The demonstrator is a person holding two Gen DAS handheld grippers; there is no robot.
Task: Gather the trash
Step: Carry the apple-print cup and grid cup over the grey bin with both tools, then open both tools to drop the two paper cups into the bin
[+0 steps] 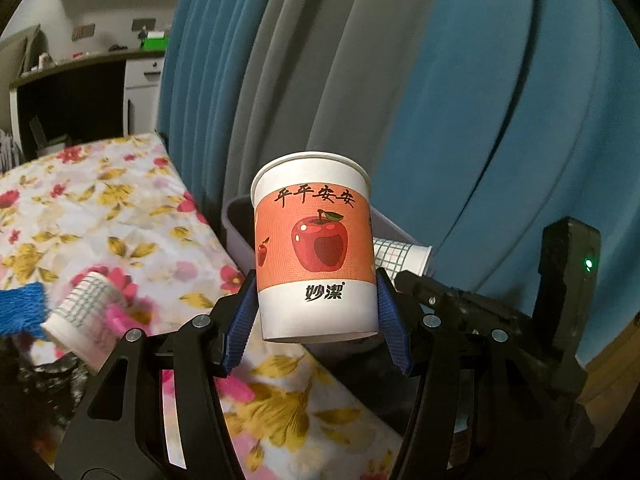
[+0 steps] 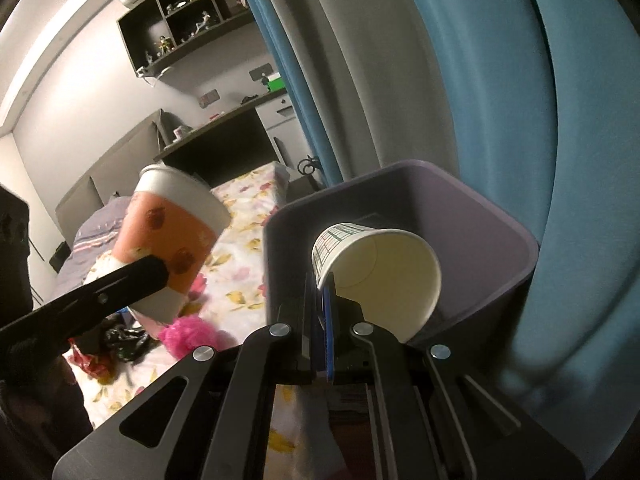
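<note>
My left gripper (image 1: 316,312) is shut on an upright apple-print paper cup (image 1: 314,248), held in the air in front of the grey bin (image 1: 236,232). The same cup (image 2: 172,240) shows tilted in the right wrist view. My right gripper (image 2: 328,316) is shut on the rim of a white checked paper cup (image 2: 376,276), holding it on its side over the grey bin's (image 2: 480,220) opening. That cup also shows in the left wrist view (image 1: 404,258). Another checked cup (image 1: 84,308) lies on the floral bedsheet (image 1: 100,208).
Blue and grey curtains (image 1: 400,60) hang behind the bin. A blue cloth (image 1: 20,308) and pink item (image 1: 124,316) lie on the bed. A pink fluffy item (image 2: 192,332) and dark wrappers (image 2: 124,340) lie on the sheet. A desk and shelves (image 2: 180,40) stand far back.
</note>
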